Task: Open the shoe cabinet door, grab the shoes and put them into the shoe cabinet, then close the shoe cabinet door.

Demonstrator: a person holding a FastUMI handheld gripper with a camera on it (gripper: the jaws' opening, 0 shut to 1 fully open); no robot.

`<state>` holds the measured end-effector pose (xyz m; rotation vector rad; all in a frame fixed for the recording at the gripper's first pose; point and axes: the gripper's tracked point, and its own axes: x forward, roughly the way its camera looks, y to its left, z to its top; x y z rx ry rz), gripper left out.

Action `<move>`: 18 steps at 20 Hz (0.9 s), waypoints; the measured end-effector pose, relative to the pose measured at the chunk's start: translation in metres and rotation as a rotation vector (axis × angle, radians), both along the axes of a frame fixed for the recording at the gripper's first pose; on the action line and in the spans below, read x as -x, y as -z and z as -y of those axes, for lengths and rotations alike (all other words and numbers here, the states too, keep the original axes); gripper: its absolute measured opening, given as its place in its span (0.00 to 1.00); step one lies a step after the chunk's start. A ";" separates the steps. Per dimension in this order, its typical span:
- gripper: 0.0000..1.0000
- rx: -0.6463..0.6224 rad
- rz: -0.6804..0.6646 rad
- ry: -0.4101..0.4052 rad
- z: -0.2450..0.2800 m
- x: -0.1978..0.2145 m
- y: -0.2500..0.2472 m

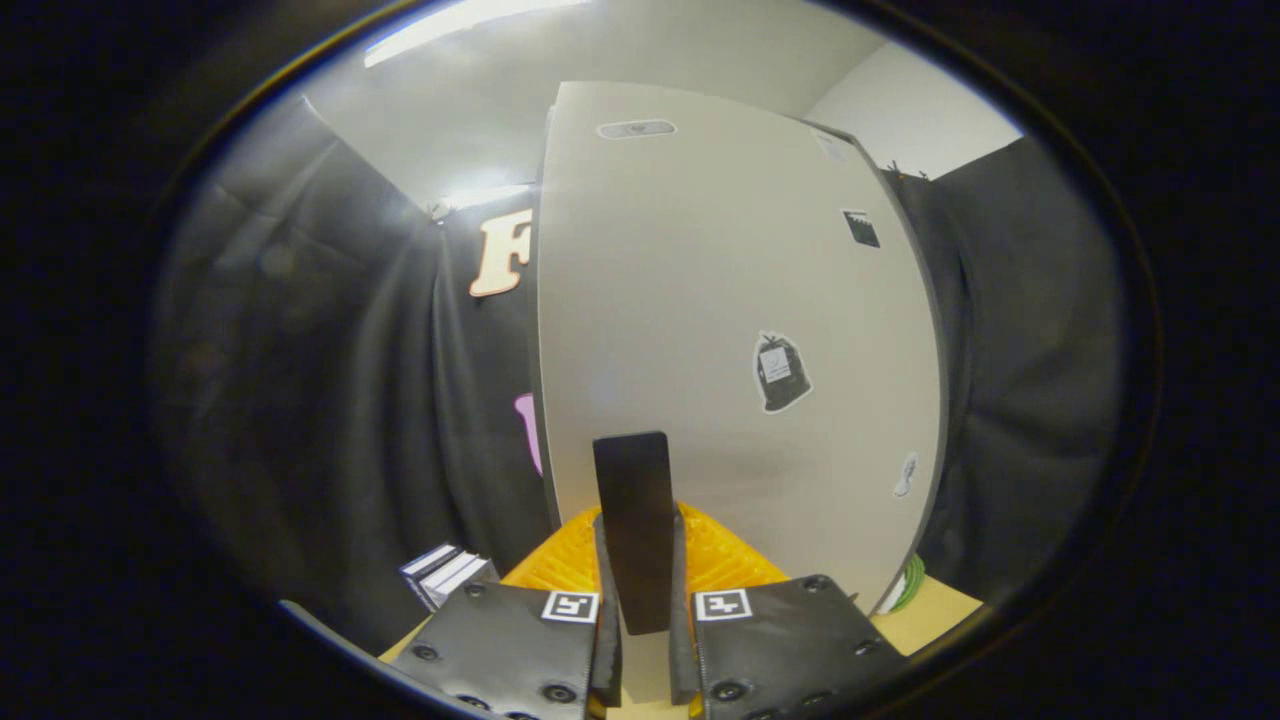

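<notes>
Claw: my gripper (640, 590) pinches the dark handle (632, 520) on the cabinet door (720, 330).
Risk: I judge a crooked pull slips it free.

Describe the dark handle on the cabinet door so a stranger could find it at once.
Start at the pale cabinet door. Low on it, the claw grips a dark upright handle between its fingers. Unlike the stickers nearby, it is a plain black bar.

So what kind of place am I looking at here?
Probably a small recording booth staged like a home: black cloth walls, a tall pale cabinet door with stickers, and a dark flat door handle that the gripper has its jaws shut on.
</notes>
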<state>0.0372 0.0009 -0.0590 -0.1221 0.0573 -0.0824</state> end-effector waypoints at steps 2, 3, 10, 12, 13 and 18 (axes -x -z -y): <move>0.17 -0.004 0.000 0.004 0.002 0.006 -0.001; 0.17 -0.006 0.001 0.006 0.003 0.006 -0.001; 0.14 -0.015 0.013 0.007 0.008 0.023 -0.007; 0.14 -0.024 0.018 0.014 0.009 0.024 -0.007; 0.14 -0.025 0.021 0.019 0.011 0.025 -0.008; 0.14 -0.017 0.032 0.019 0.017 0.041 -0.012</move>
